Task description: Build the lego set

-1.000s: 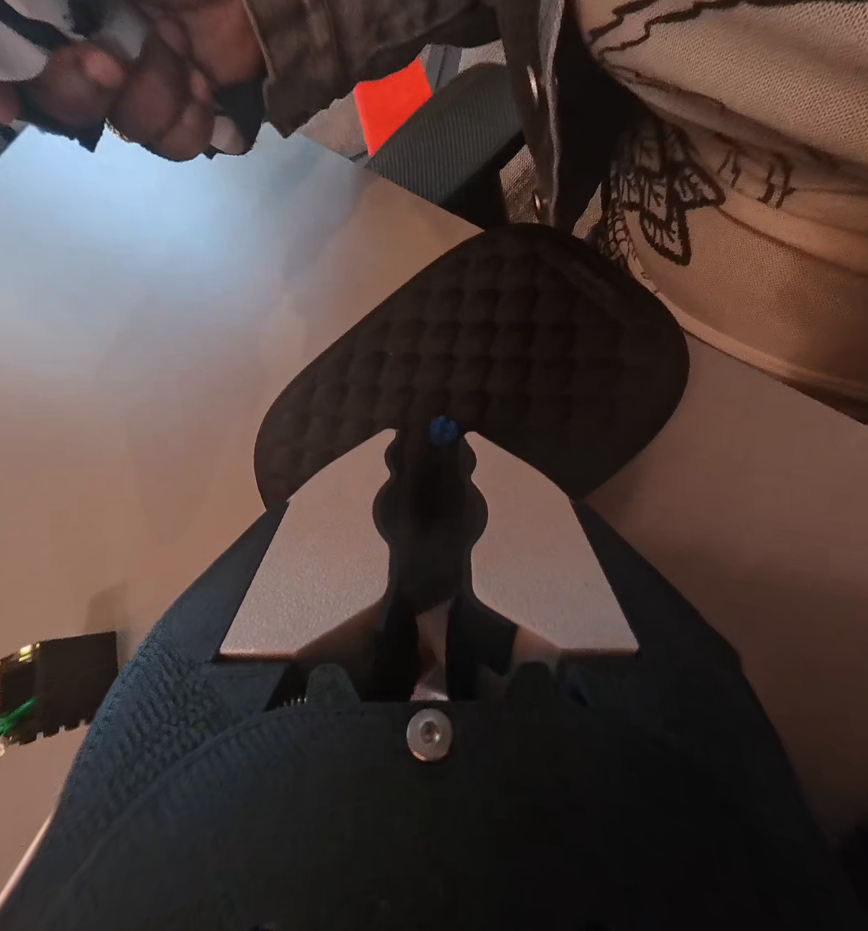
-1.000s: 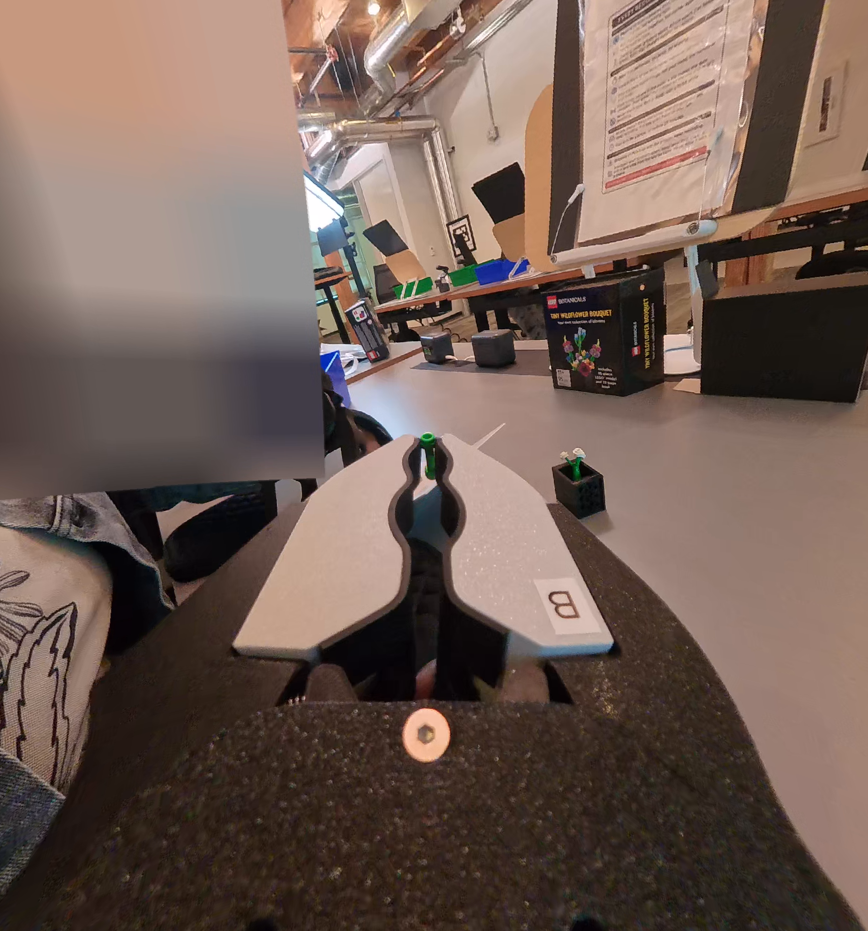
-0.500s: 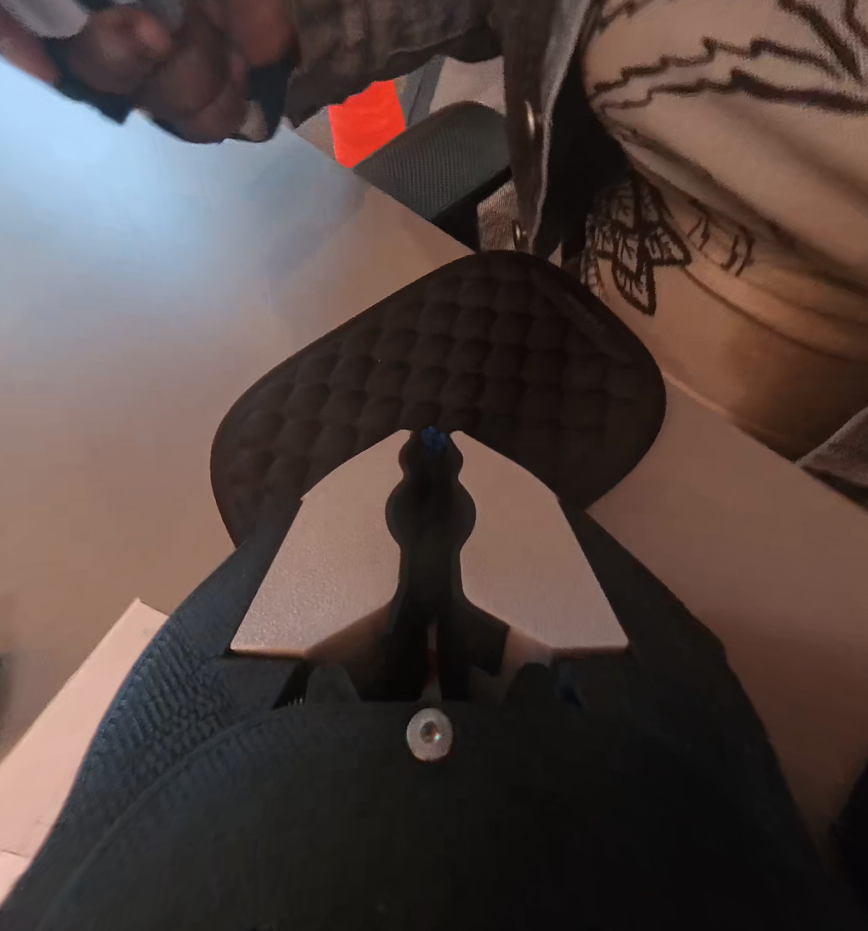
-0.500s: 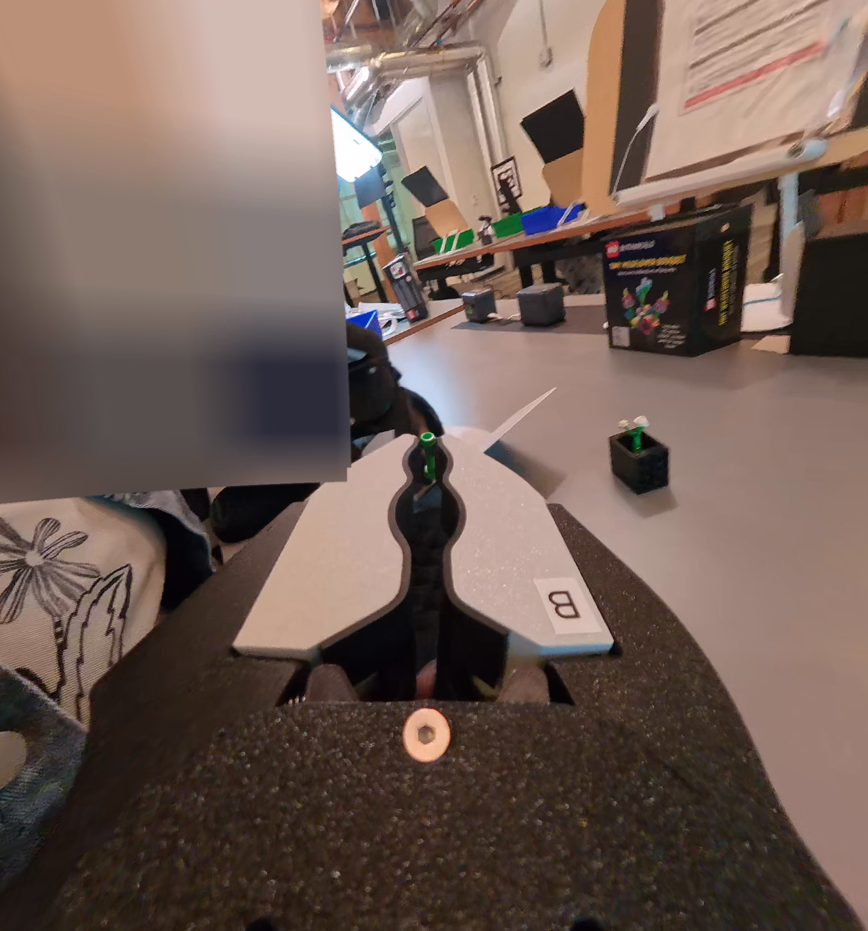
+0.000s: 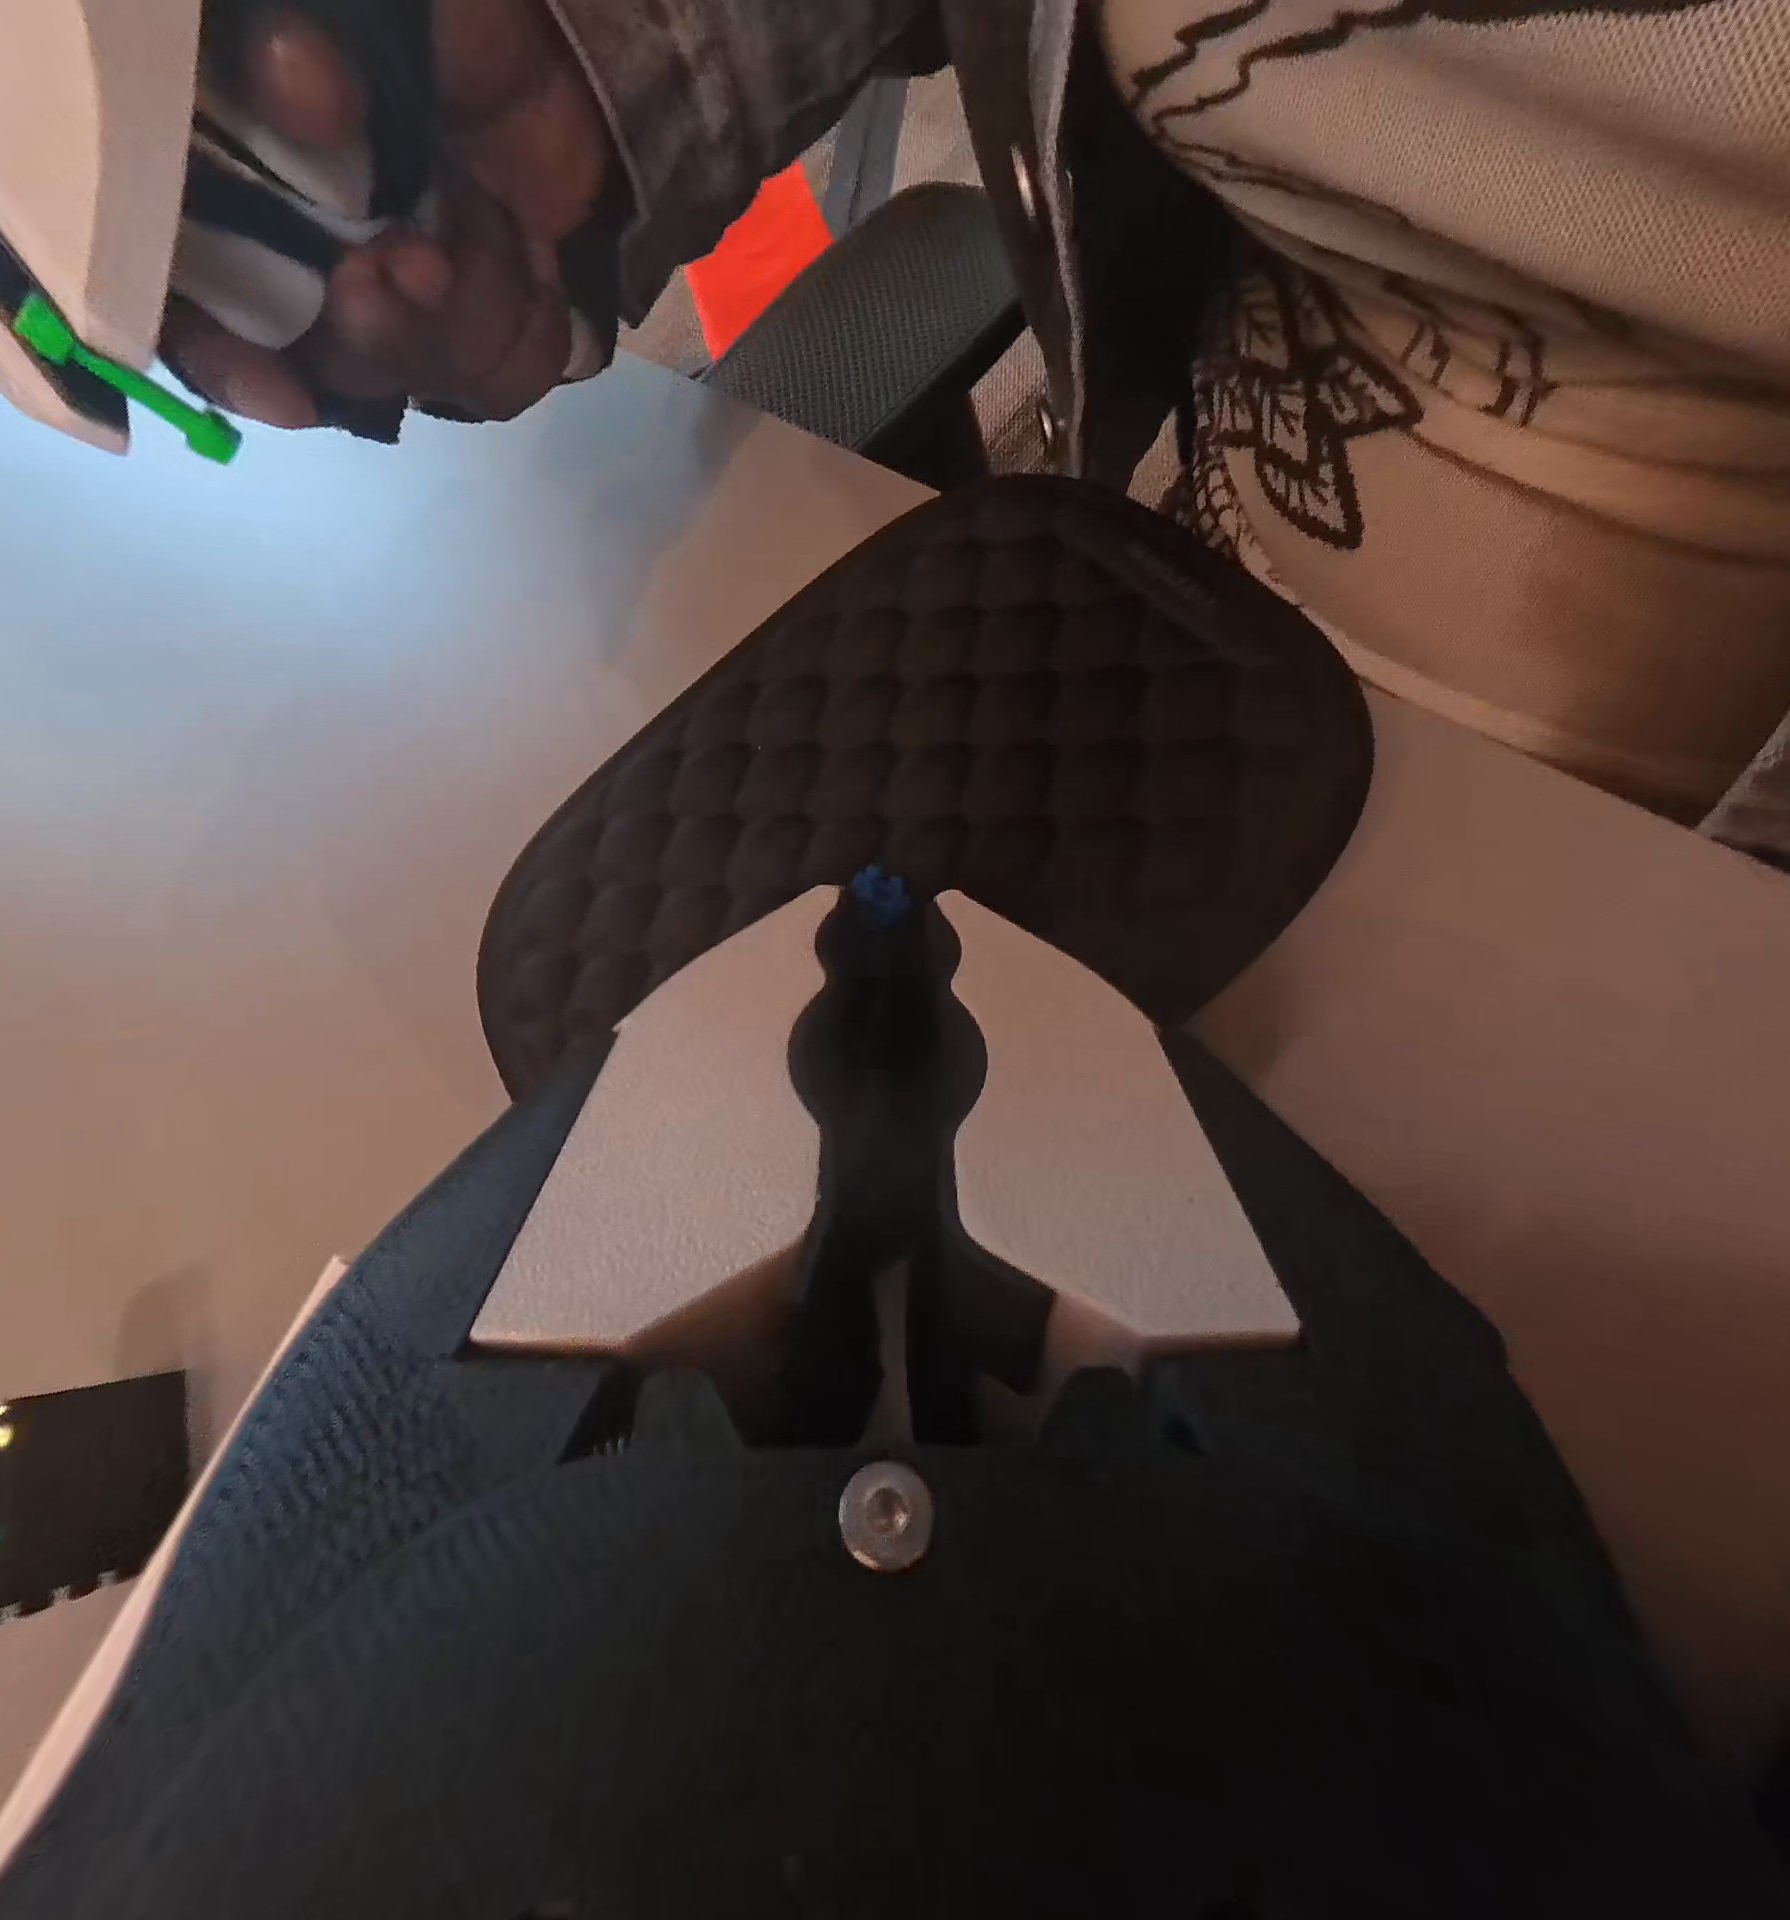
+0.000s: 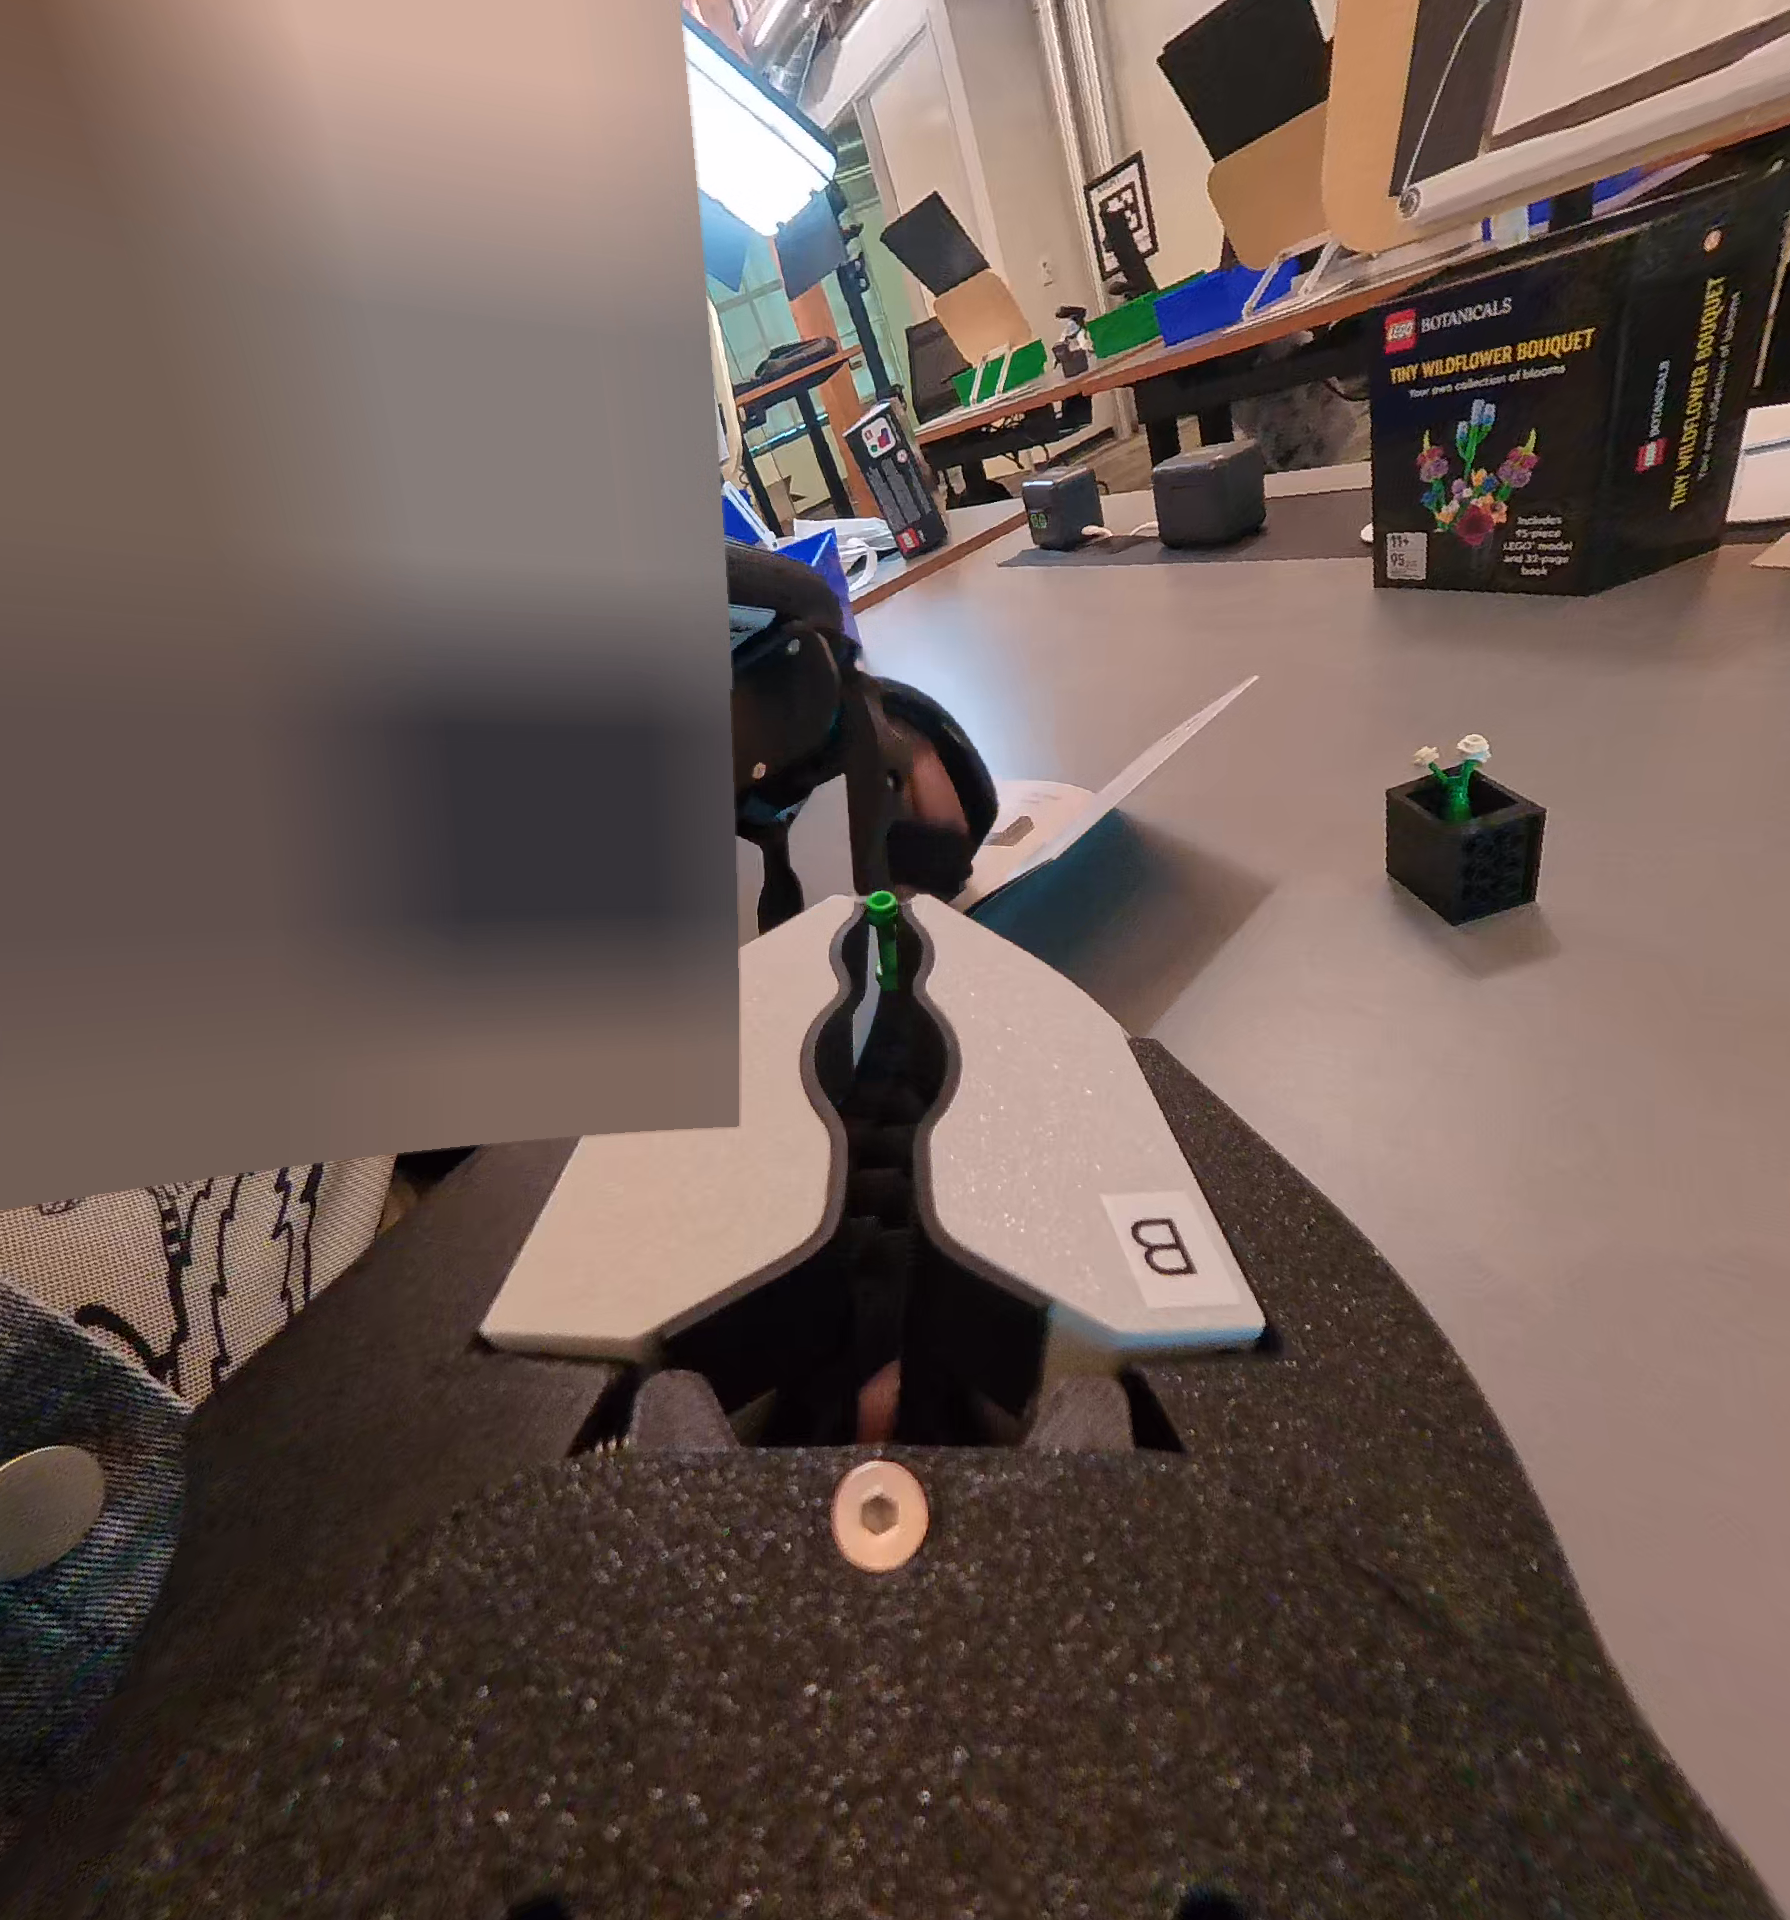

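Observation:
My left gripper (image 5: 878, 902) is shut on a small blue lego piece (image 5: 878, 896), held above a black quilted pad (image 5: 932, 727) near the table edge. My right gripper (image 6: 880, 914) is shut on a thin green lego stem (image 6: 882, 928). It also shows at the top left of the left wrist view (image 5: 112, 364), with the green stem (image 5: 143, 387) sticking out of its tips. A black cube pot (image 6: 1464, 847) with green stems and white flowers (image 6: 1454, 764) stands on the grey table (image 6: 1493, 1091) to the right. Its edge shows at the lower left of the left wrist view (image 5: 49, 1496).
The black lego set box (image 6: 1535, 436) stands at the back right. An open white booklet (image 6: 1109, 800) lies ahead of the right gripper, with the left gripper's black body (image 6: 849, 748) beside it. The person's torso (image 5: 1493, 364) is close behind the pad.
The right gripper with the green stem has come into the left wrist view at top left. In the right wrist view the camera has moved closer to the booklet and pot. Both grips are unchanged.

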